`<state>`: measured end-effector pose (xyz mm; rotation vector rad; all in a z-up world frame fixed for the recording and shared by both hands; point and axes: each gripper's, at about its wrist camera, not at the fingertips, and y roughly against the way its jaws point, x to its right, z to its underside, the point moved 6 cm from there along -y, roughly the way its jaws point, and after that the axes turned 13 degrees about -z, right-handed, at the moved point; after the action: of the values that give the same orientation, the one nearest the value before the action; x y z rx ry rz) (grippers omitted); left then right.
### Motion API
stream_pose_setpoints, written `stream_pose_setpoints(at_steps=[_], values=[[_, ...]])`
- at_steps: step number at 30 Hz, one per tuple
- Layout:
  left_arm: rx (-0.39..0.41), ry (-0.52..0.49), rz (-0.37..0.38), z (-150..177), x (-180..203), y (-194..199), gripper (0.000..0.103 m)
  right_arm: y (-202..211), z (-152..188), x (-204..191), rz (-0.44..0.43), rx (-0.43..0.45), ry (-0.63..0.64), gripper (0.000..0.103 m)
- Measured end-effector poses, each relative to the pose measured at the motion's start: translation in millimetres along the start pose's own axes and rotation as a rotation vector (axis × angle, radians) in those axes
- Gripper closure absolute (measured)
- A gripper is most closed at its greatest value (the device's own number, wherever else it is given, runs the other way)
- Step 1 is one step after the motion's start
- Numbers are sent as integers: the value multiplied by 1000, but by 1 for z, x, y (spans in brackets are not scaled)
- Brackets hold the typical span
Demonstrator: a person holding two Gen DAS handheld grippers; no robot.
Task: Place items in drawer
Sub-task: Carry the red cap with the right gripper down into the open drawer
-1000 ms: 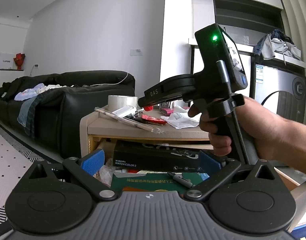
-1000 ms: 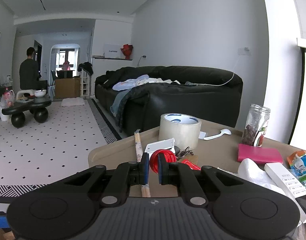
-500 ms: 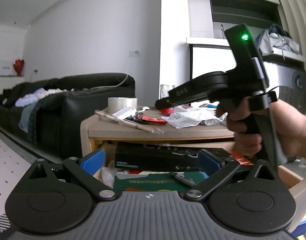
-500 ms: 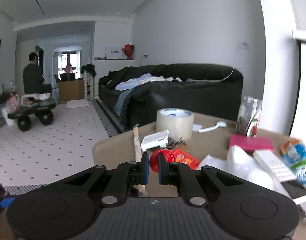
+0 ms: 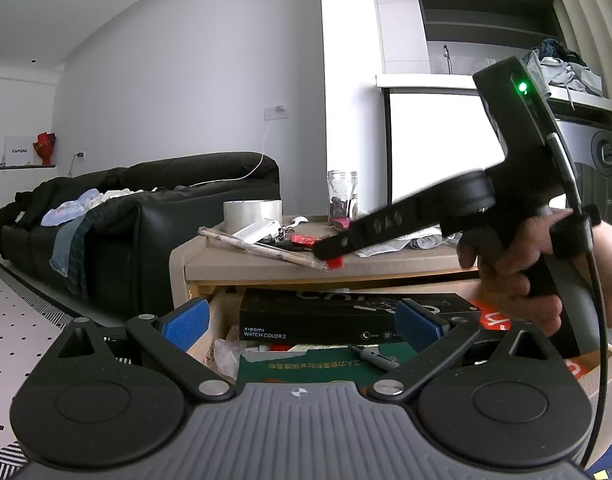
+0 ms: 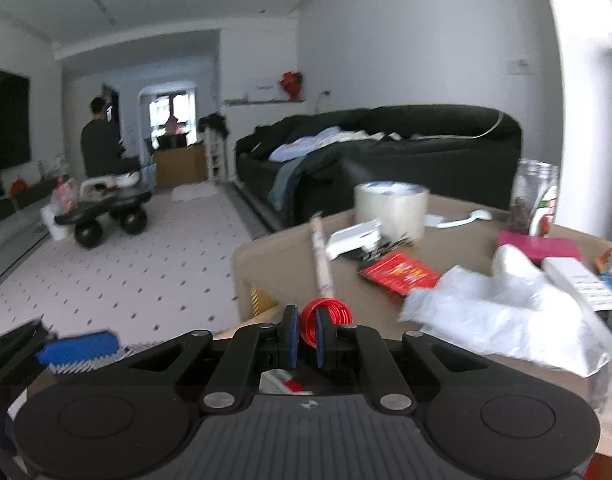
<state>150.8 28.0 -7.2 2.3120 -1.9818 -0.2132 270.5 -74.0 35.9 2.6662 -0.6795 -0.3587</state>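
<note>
Right wrist view — tape roll (image 6: 390, 205), plastic bag (image 6: 506, 312) crowd tabletop (image 6: 273, 256).

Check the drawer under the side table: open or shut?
Open. In the left wrist view the drawer is pulled out below the tabletop, exposing a black watch box and green packet inside.

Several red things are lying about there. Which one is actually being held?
The red bottle cap, pinched on its rim by the right hand-held gripper. The red packet and the pink box lie untouched on the cabinet top.
</note>
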Motion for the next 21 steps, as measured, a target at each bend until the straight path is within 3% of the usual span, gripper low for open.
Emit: stream_pose_setpoints(at_steps=[21], values=[[-7, -10, 44, 2, 0, -1, 2, -35, 36, -2, -101, -235, -151, 93]])
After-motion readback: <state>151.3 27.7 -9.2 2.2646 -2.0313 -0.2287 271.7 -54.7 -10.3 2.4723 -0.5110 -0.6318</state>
